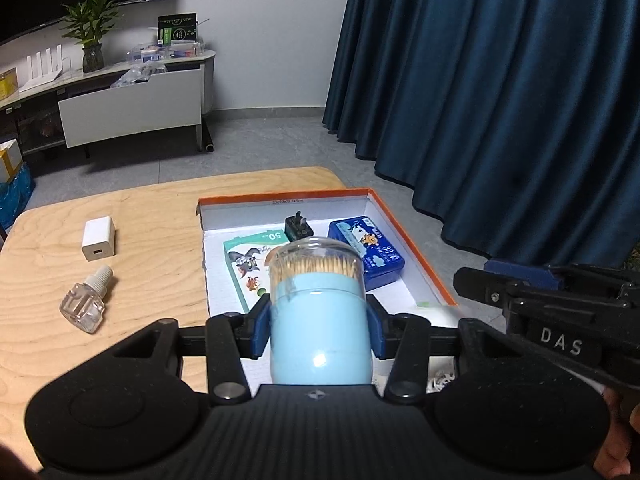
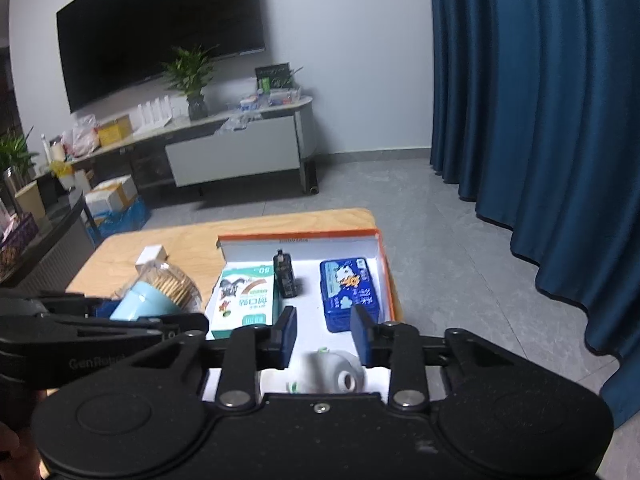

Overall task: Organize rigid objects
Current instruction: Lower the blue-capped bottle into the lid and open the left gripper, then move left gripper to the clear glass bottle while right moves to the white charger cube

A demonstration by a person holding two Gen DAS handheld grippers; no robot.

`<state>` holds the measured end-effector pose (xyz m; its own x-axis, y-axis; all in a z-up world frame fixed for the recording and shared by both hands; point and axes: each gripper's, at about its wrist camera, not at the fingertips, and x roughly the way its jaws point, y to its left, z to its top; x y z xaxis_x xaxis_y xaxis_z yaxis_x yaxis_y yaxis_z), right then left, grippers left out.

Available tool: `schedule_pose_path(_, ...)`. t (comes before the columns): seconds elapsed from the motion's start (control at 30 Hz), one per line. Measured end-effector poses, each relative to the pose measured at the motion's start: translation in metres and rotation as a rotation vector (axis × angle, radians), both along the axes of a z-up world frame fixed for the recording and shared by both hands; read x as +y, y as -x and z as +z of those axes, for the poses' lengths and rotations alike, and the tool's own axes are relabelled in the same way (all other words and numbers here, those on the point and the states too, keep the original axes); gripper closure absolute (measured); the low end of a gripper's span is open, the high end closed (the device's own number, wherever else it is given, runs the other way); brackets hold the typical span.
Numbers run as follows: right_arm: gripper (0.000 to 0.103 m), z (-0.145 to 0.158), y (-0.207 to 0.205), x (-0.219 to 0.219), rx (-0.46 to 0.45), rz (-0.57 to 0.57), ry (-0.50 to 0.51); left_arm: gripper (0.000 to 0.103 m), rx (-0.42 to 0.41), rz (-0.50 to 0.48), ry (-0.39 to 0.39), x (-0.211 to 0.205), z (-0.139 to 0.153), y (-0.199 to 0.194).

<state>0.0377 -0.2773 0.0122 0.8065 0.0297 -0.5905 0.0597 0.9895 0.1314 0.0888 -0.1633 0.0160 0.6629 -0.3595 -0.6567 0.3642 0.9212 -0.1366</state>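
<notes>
My left gripper (image 1: 318,312) is shut on a light-blue toothpick holder (image 1: 320,328) with a clear cap, held just over the near left part of an orange-rimmed white box (image 1: 280,197). Seen from the right wrist, the holder (image 2: 156,292) tilts left of the box (image 2: 300,236). My right gripper (image 2: 324,320) hangs over the box's near end with its blue pads drawn close and nothing between them. Below it lies a white mask (image 2: 332,372). Inside the box are a green card pack (image 2: 246,300), a black charger (image 2: 286,276) and a blue tin (image 2: 348,292).
On the wooden table (image 1: 140,216) left of the box sit a white charger cube (image 1: 98,238) and a small glass bottle (image 1: 86,300) on its side. Blue curtains (image 1: 500,100) hang to the right. A TV cabinet (image 1: 132,108) stands against the far wall.
</notes>
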Motion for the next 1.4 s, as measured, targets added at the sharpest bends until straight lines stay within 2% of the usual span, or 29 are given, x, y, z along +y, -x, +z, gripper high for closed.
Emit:
schedule_pose_path(0.3,0.067,0.002,0.005,-0.014,-0.022,-0.041,-0.025,0.055,0.02,-0.02,-0.003,-0.008,-0.006,-0.011)
schedule_pose_path(0.57,0.065,0.001,0.004,-0.018,-0.032,-0.067,-0.021,0.054,0.043,-0.079,0.009,-0.028,-0.008,-0.025)
schedule_pose_path(0.6,0.062,0.002,0.004,-0.018,-0.033,-0.071,-0.018,0.053,0.036,-0.084,0.005,-0.03,-0.006,-0.024)
schedule_pose_path(0.67,0.06,0.002,0.005,-0.016,-0.034,-0.078,-0.018,0.039,0.022,-0.096,-0.001,-0.032,-0.003,-0.022)
schedule_pose_path(0.87,0.052,0.005,0.004,-0.012,-0.038,-0.081,-0.017,0.03,0.007,-0.069,-0.017,-0.026,0.0,-0.021)
schedule_pose_path(0.93,0.047,0.006,0.004,-0.008,-0.04,-0.076,-0.009,0.027,0.008,-0.048,-0.022,-0.021,0.0,-0.022)
schedule_pose_path(1.07,0.032,0.009,0.004,-0.001,-0.046,-0.075,-0.008,0.018,0.012,0.001,-0.034,-0.009,0.003,-0.024)
schedule_pose_path(1.17,0.025,0.01,0.001,0.007,-0.048,-0.058,-0.012,0.013,0.006,0.032,-0.044,0.003,0.005,-0.024)
schedule_pose_path(1.4,0.022,0.015,-0.011,0.036,-0.045,0.005,-0.002,0.008,0.011,0.115,-0.054,0.031,0.007,-0.026)
